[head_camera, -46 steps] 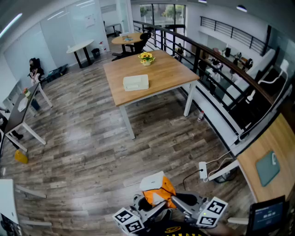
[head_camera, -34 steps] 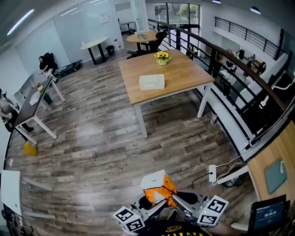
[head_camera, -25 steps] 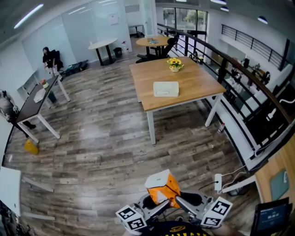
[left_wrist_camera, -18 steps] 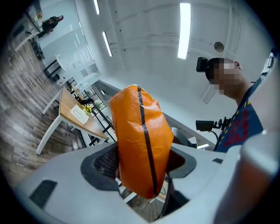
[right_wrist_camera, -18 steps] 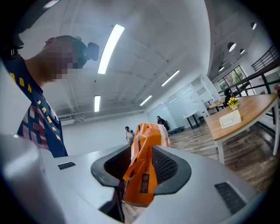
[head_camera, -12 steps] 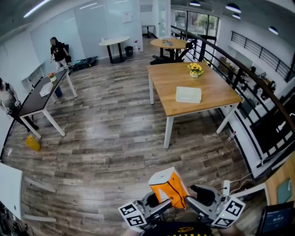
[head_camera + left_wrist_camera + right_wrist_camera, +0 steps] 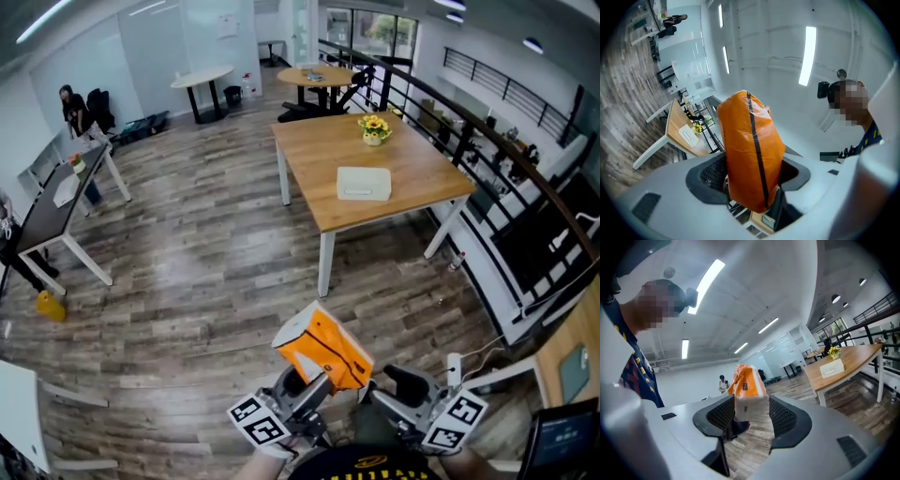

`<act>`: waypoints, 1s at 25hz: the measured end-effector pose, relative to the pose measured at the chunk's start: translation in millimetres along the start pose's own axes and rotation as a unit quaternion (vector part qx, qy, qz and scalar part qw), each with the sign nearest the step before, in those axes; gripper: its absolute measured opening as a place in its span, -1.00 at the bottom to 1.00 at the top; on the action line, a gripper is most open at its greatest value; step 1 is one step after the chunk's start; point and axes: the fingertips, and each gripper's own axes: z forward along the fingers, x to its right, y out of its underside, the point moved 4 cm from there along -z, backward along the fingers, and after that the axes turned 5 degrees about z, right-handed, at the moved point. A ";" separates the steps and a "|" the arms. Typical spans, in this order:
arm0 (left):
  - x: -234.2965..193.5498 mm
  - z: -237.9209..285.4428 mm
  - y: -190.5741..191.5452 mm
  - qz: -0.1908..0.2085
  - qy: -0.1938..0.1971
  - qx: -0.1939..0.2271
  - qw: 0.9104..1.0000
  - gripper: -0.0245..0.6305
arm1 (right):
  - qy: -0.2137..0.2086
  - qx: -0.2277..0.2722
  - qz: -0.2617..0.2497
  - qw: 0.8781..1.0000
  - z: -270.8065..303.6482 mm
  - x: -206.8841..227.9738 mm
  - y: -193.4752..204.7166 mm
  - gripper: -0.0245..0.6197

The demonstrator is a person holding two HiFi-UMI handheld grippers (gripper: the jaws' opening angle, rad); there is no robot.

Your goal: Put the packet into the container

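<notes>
An orange packet with a white end is held up over the wood floor, close to my body. My left gripper is shut on its lower part; in the left gripper view the packet fills the space between the pads. My right gripper sits just right of it, its jaws opening. In the right gripper view the packet's white end stands between the jaws, with a gap to the right pad. The container, a flat white box, lies on a wooden table several steps ahead.
A pot of yellow flowers stands on the same table. A black railing runs along the right. A dark desk and a person are at the far left, round tables at the back. A power strip lies on the floor.
The packet has risen and tipped toward the left with the left gripper. The right gripper's jaws have come off it. The head view has swung, so the table sits differently in frame.
</notes>
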 end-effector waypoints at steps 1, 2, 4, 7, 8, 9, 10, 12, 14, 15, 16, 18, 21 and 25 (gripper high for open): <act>-3.2 6.7 -3.9 -0.003 -0.001 0.005 1.000 -0.06 | 0.000 0.000 0.004 1.000 5.8 4.6 1.0 -0.24; -6.2 14.5 -7.5 -0.006 -0.001 0.010 1.000 -0.06 | -0.002 0.000 0.007 1.000 11.4 10.0 0.8 -0.23; -11.1 32.3 -13.7 -0.008 -0.001 0.017 1.000 -0.06 | -0.005 0.004 0.006 1.000 21.3 21.1 -4.7 -0.23; -18.9 58.2 -21.5 -0.003 0.003 0.022 1.000 -0.06 | -0.014 0.018 0.004 1.000 30.3 37.7 -21.0 -0.23; -22.8 66.2 -24.3 0.000 0.004 0.023 1.000 -0.06 | -0.016 0.024 0.002 1.000 31.6 44.9 -27.5 -0.23; -27.5 75.0 -27.6 0.004 0.005 0.025 1.000 -0.06 | -0.017 0.030 -0.001 0.999 32.6 53.8 -35.0 -0.23; -33.1 84.7 -31.2 0.009 0.005 0.026 1.000 -0.06 | -0.018 0.034 -0.005 0.999 33.6 63.9 -43.4 -0.23; -44.7 104.7 -36.7 0.012 0.005 0.029 1.000 -0.06 | -0.021 0.039 -0.014 0.999 34.5 85.2 -60.8 -0.23; -53.6 122.2 -38.9 0.007 0.005 0.029 1.000 -0.06 | -0.024 0.044 -0.026 0.998 34.1 102.4 -78.4 -0.23; -56.4 130.6 -39.5 0.004 0.005 0.029 1.000 -0.06 | -0.028 0.047 -0.030 0.998 34.6 108.2 -88.3 -0.22; -58.2 139.4 -40.4 0.001 0.005 0.029 1.000 -0.06 | -0.035 0.049 -0.031 0.998 36.0 112.7 -98.7 -0.18; -60.5 158.2 -41.7 -0.001 0.002 0.029 1.000 -0.06 | -0.053 0.047 -0.019 0.997 40.2 122.5 -115.8 0.01; -65.8 185.7 -37.0 -0.007 -0.001 0.031 0.999 -0.06 | -0.071 0.036 -0.002 0.997 46.9 147.3 -128.0 0.13; -73.9 221.4 -23.2 -0.024 0.006 0.038 0.999 -0.06 | -0.071 0.030 0.002 0.997 53.5 181.8 -138.4 0.23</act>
